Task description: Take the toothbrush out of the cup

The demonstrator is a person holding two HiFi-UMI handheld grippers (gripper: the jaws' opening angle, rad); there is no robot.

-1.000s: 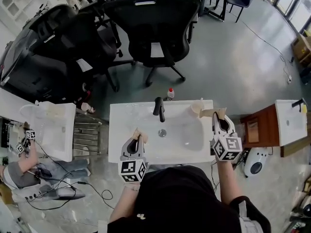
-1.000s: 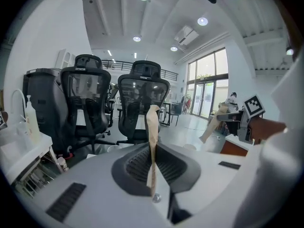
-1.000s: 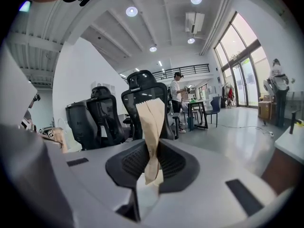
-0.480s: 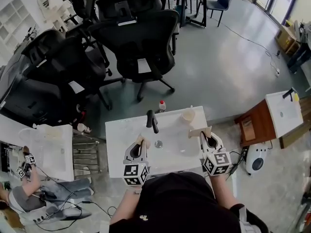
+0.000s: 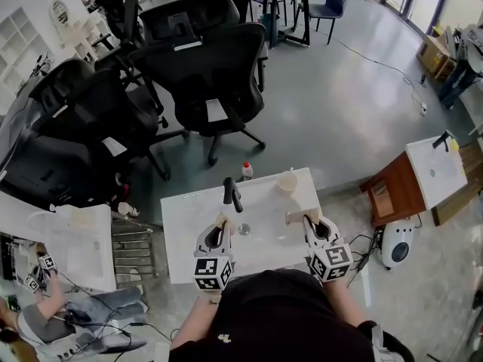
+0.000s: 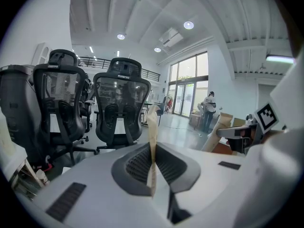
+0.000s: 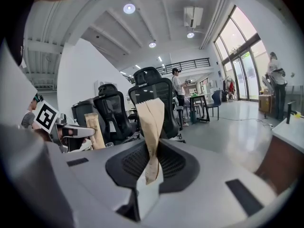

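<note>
A pale beige cup (image 5: 287, 181) stands at the back right corner of the white sink counter (image 5: 185, 210). I cannot make out a toothbrush in it from the head view. My left gripper (image 5: 220, 221) is over the basin's front left, its tan jaws pressed together with nothing between them (image 6: 153, 122). Near the front right, short of the cup and apart from it, my right gripper (image 5: 296, 217) is also shut and empty (image 7: 151, 122). Each gripper view shows the other gripper off to one side.
A black faucet (image 5: 230, 191) rises at the back of the basin, with the drain (image 5: 244, 230) in front of it. A small red-capped bottle (image 5: 246, 170) stands on the floor behind. Black office chairs (image 5: 204, 74) crowd beyond. A wooden cabinet (image 5: 392, 194) and second sink (image 5: 438, 168) are on the right.
Both grippers have drawn back toward the sink's front edge. The right one has moved away from the cup. The head view has shifted, showing more of the room.
</note>
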